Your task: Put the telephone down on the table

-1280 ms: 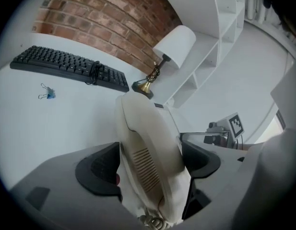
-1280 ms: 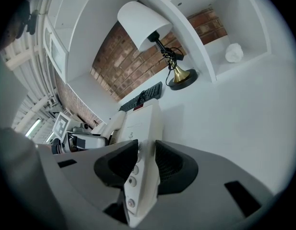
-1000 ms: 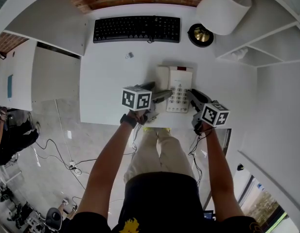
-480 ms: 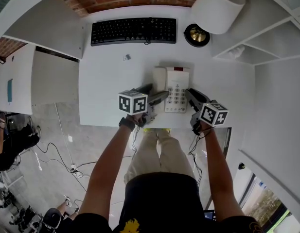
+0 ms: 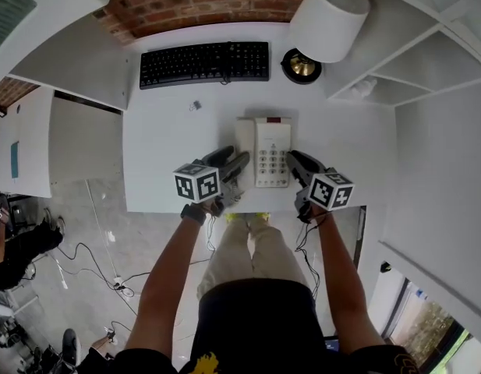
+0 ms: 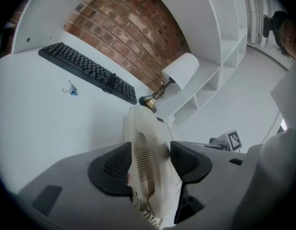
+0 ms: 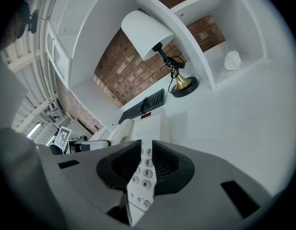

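A cream telephone (image 5: 272,148) lies on the white table (image 5: 162,139), its handset (image 5: 244,140) resting along the base's left side. My left gripper (image 5: 237,162) reaches in from the near left. In the left gripper view its jaws are closing on the handset (image 6: 144,147), and both pads (image 6: 112,169) touch it. My right gripper (image 5: 293,162) is at the base's near right corner. Its jaws are also closing, and in the right gripper view they pinch the thin front edge of the keypad (image 7: 147,169).
A black keyboard (image 5: 205,63) lies along the far edge by the brick wall. A brass-footed lamp (image 5: 301,66) with a white shade (image 5: 327,19) stands at the far right. A small binder clip (image 5: 195,106) lies left of the phone. White shelves (image 5: 427,68) rise on the right.
Both grippers have stayed at the phone's near end. The left jaws have drawn in around the handset. The whole head view has shifted a little.
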The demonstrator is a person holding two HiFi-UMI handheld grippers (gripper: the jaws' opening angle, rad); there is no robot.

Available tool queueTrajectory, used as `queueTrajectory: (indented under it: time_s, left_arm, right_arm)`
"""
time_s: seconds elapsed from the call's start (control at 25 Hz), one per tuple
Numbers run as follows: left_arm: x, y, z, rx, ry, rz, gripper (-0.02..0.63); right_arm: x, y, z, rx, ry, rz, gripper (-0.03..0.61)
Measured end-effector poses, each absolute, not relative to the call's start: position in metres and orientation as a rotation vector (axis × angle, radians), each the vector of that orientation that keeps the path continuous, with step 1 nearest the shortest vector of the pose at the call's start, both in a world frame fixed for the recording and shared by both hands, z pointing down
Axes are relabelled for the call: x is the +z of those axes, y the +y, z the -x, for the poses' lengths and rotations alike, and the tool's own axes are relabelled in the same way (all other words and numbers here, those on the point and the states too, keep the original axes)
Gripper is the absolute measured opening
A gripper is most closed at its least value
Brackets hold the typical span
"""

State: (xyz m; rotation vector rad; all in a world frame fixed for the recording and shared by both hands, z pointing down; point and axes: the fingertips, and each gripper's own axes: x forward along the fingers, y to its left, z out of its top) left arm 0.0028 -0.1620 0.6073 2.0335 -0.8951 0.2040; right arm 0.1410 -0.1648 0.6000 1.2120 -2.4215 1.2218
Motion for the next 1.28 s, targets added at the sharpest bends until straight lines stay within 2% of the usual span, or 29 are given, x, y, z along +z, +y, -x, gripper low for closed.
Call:
queueTrajectory:
  time_s: [0.08, 0.16, 0.28, 0.36, 0.56, 0.8, 1.28]
  left_arm:
    - [0.601, -0.163, 0.0, 0.196, -0.912, -2.045, 0.245]
    - [0.595, -0.163, 0.001, 0.192, -0.939, -2.076, 0.192]
    - [0.587, -0.163, 0.001, 0.201, -0.994, -2.12, 0.067]
    - [0.586, -0.162, 0.002, 0.238, -1.05, -2.133, 0.02]
    - [0.582, -0.156, 0.006, 0.321, -1.144, -2.148, 0.017]
    - [0.557, -0.145, 0.021, 0.278, -1.224, -2.096, 0.017]
    - [0.466, -0.148, 0.023, 0.225, -1.285, -2.248, 0.017]
  right_arm:
    - [0.596, -0.163, -0.142, 1.208, -2.421, -1.232, 0.042]
    - [0.596, -0.161, -0.143, 1.184, -2.416, -1.243, -0.002]
    - [0.598, -0.16, -0.14, 1.16, -2.413, -1.234, -0.002]
    - [0.598, -0.158, -0.136, 1.149, -2.411, -1.234, -0.002]
    - [0.59, -0.154, -0.13, 1.118, -2.4, -1.248, -0.002]
    - [0.56, -0.147, -0.123, 1.091, -2.411, -1.289, -0.002]
    - [0.47, -0.137, -0.108, 0.919, -2.513, -1.363, -0.003]
